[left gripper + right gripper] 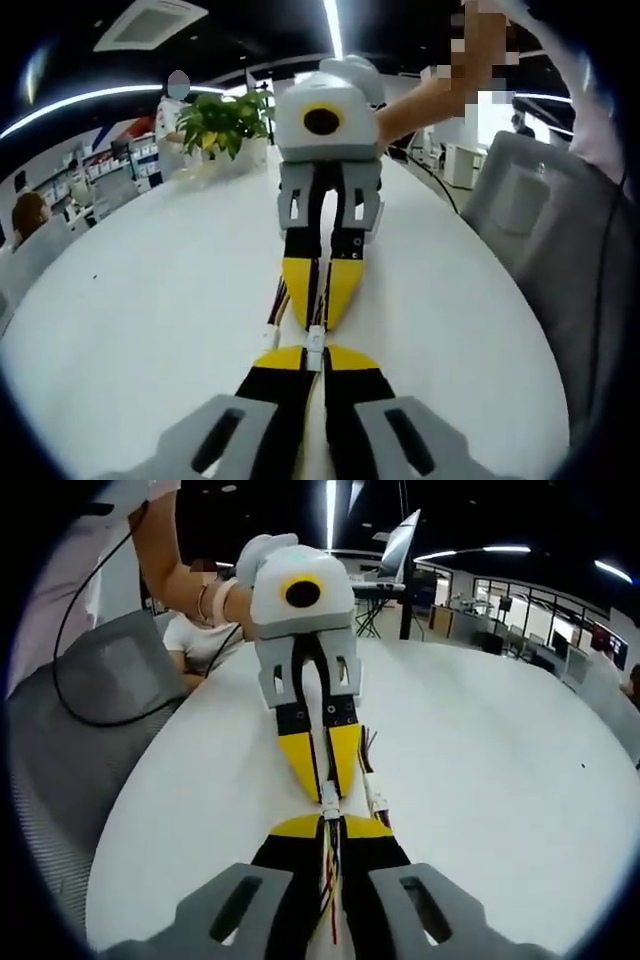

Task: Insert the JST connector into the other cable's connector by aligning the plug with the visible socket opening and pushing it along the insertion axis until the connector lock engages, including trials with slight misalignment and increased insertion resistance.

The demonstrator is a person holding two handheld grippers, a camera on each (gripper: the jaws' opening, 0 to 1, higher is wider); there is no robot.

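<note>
Over the white table point(140, 300) both grippers meet tip to tip. My left gripper point(314, 353) is shut on a white JST connector point(315, 338), and its yellow-tipped jaws rise from the bottom. Facing it, my right gripper point(318, 318) comes down from the top. Loose wires point(274, 306) trail to one side of it. In the right gripper view, my right gripper point(333, 825) is shut on a cable whose red and yellow wires point(329, 885) run back between its jaws. The white connector bodies point(329, 802) touch end to end at the tips of my left gripper point(327, 792). I cannot tell whether they are locked.
A potted green plant point(225, 122) stands at the table's far side. A grey mesh chair point(540, 210) sits off the table edge beside a person's arm point(425, 95). It is the grey chair point(90, 720) in the right gripper view. A laptop on a stand point(400, 542) is at the far end.
</note>
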